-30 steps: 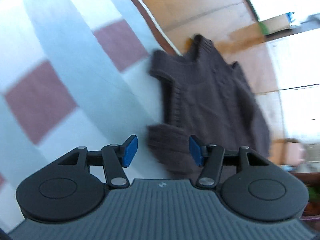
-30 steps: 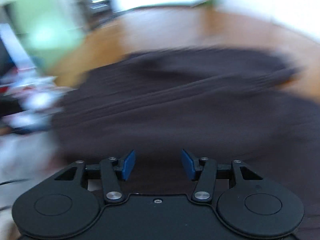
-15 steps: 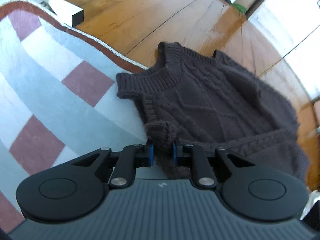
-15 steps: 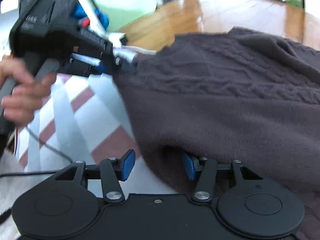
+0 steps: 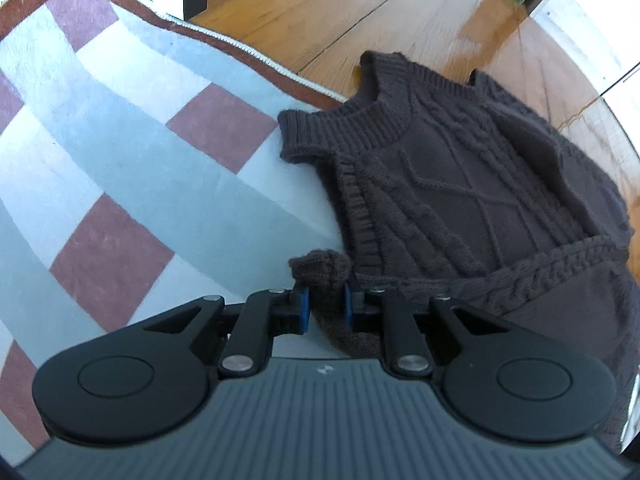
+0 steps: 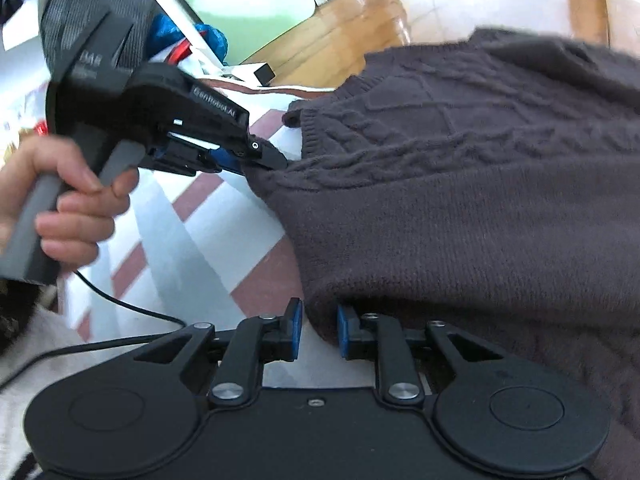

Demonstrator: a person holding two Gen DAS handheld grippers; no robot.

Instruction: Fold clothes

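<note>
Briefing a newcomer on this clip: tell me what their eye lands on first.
First, the dark brown cable-knit sweater, lying half on the checked rug and half on the wooden floor. Next, the left hand-held gripper, shut on a bunched bit of knit at the sweater's near edge. In the right wrist view, the right hand-held gripper is closing on the sweater's edge.

Checked rug (image 5: 168, 184) — wooden floor (image 5: 328, 12)
</note>
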